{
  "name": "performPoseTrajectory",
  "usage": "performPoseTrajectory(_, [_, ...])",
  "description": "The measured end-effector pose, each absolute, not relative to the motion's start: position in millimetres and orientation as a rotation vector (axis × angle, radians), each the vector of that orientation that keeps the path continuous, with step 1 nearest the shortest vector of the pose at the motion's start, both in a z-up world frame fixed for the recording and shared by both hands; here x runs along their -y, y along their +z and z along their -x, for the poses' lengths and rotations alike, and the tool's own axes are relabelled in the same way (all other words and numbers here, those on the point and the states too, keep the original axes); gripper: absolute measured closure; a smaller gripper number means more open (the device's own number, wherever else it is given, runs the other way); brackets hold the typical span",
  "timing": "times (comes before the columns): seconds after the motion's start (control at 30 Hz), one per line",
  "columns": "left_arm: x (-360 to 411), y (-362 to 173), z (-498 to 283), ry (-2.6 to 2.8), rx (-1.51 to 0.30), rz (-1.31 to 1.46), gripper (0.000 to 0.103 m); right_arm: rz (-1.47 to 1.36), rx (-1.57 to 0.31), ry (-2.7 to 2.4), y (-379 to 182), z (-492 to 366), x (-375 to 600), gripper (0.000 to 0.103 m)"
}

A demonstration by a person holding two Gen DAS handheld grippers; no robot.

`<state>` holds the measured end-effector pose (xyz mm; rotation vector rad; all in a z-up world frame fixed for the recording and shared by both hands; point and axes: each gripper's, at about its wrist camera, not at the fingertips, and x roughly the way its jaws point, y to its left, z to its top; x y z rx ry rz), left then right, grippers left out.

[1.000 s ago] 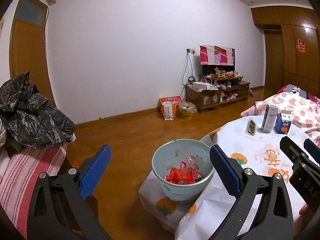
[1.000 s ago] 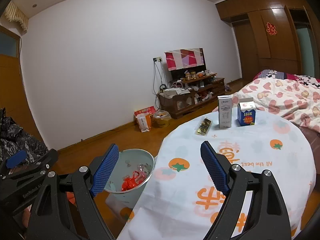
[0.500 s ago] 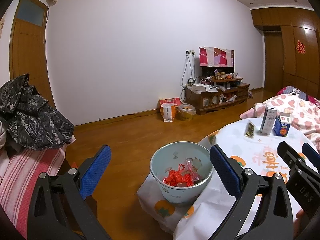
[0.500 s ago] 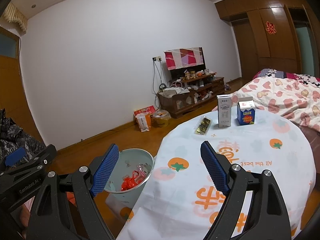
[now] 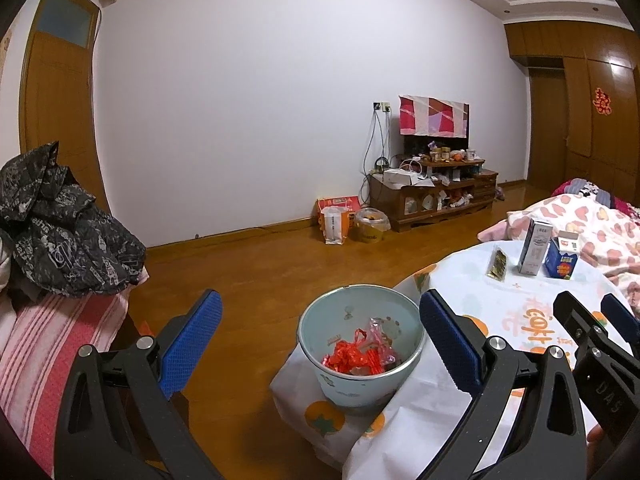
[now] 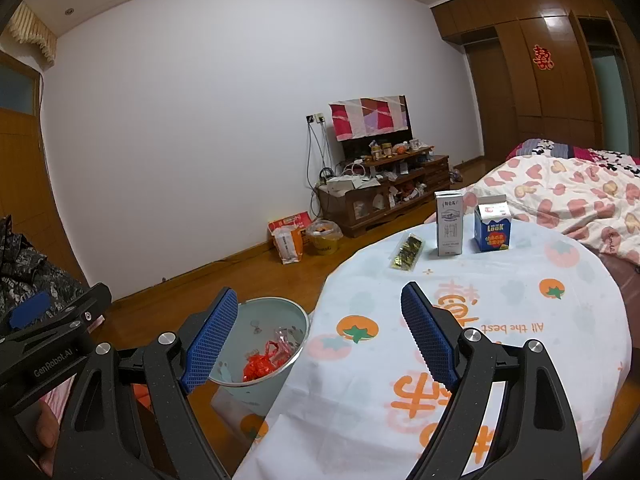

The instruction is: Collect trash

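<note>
Both the left gripper [image 5: 316, 338] and right gripper [image 6: 316, 334], empty with fingers spread wide, have drifted slightly back, leaving the wrapper [image 6: 406, 251] and cartons untouched across the table [image 6: 520, 320] from the bin [image 5: 360, 354].

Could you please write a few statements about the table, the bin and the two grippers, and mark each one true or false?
1. Both the left gripper and the right gripper are open and hold nothing. True.
2. The tall white carton lies flat on the table. False: it stands upright.
3. The blue carton stands beside the tall white carton. True.
4. The bin is empty. False: red and clear wrappers lie inside.
5. The dark snack packet is already in the bin. False: it lies on the table, near the cartons.
</note>
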<state>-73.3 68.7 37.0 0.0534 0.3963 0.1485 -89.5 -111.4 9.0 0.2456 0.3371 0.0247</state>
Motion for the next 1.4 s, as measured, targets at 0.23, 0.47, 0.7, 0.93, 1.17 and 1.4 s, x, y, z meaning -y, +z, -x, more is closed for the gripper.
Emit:
performPoseTrajectory(0.23, [-70,36,74,0.153,-0.395,-0.054,0.006,-0.240,-0.342,0.029,9,90,109,0.020])
performPoseTrajectory(0.47, [-73,35,73,0.159,-0.397,-0.049,0.006,-0.237,-0.342,0.028,9,89,108,0.020])
performPoseTrajectory(0.7, [-76,33,71,0.166,-0.409,-0.053,0.006,-0.224,-0.348,0.034,6,87,104,0.020])
performPoseTrajectory(0.93, [-77,32,70,0.178,-0.416,-0.050,0.006,-0.230,-0.353,0.032,6,87,104,0.020])
performPoseTrajectory(1.17, [-79,32,70,0.185,-0.416,-0.048,0.006,-0.228,-0.353,0.033,6,86,104,0.020])
performPoseTrajectory(1.4, [-87,30,68,0.154,-0.441,0.000,0.007,-0.221,-0.350,0.034,7,87,102,0.020])
